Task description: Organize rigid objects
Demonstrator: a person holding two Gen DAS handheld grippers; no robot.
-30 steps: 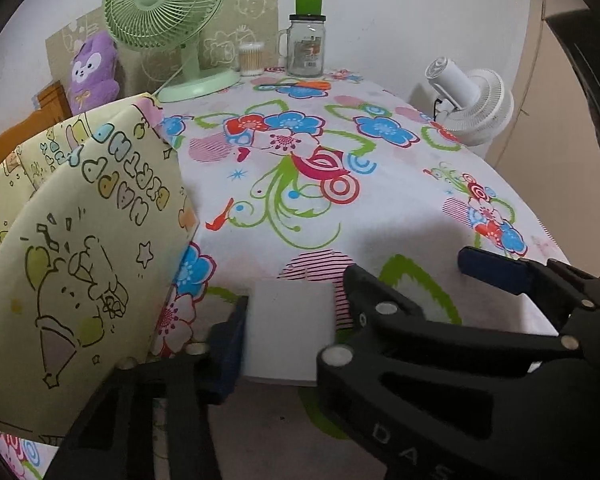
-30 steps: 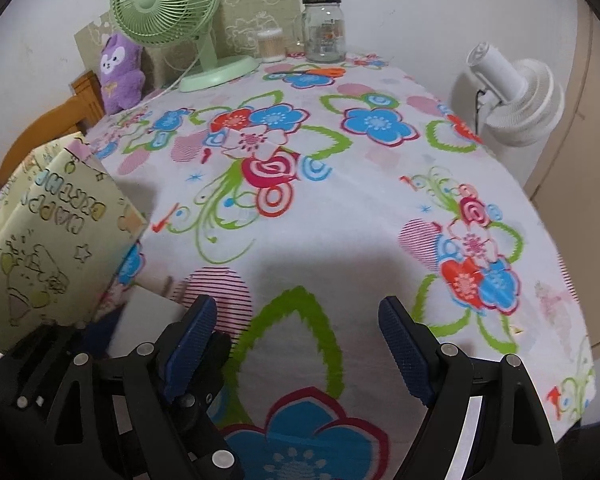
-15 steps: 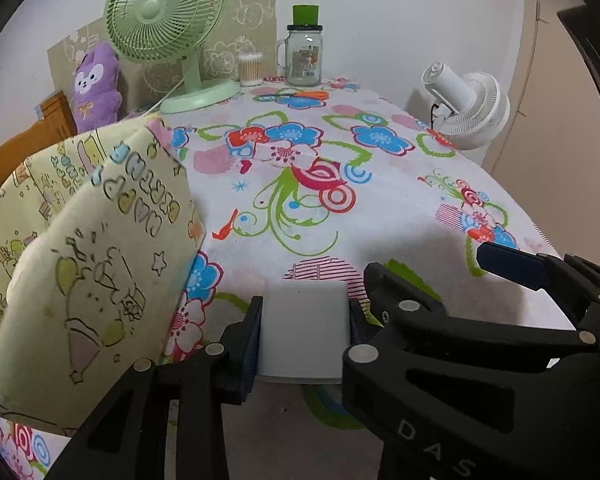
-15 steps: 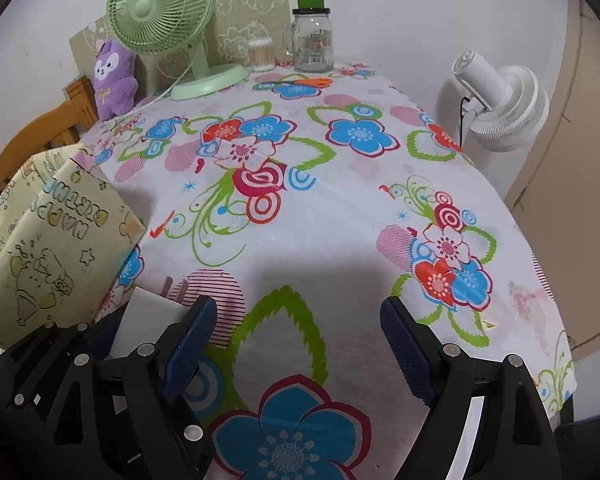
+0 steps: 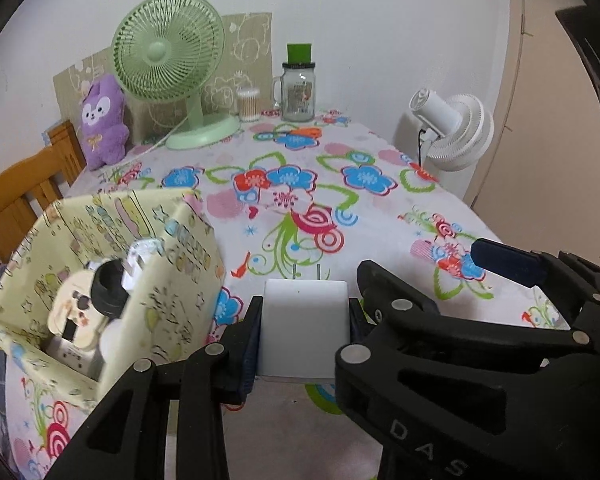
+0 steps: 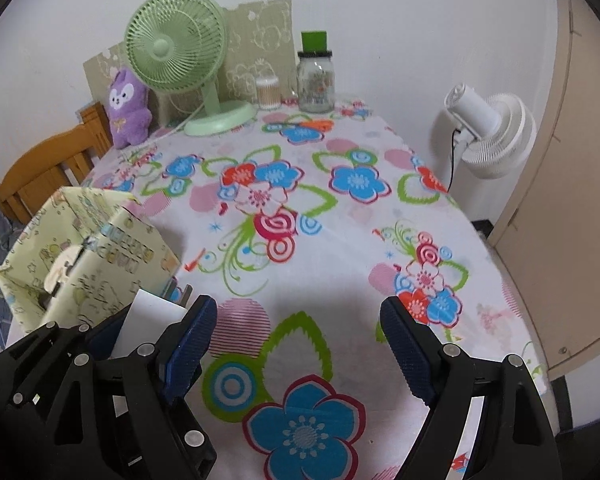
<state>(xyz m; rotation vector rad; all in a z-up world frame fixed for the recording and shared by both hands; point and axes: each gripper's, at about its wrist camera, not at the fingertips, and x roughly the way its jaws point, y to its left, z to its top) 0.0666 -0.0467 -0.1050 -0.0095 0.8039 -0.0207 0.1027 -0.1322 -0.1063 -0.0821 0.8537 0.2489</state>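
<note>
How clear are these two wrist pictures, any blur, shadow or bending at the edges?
Left wrist view: the white charger in the left gripper is sharp, the yellow box is slightly smeared, and the picture's corners go black. Right wrist view: a soft shadow lies on the tablecloth ahead of the open right gripper; the cupboard edge bows.

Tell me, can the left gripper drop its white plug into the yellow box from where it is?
Probably yes. The left gripper holds the white plug beside the yellow box, whose top is open. Other plugs already lie inside, but room seems left.

smooth matt white plastic charger [image 5: 304, 332], printed paper box [image 5: 172, 280], floral cloth tablecloth [image 5: 380, 216].
</note>
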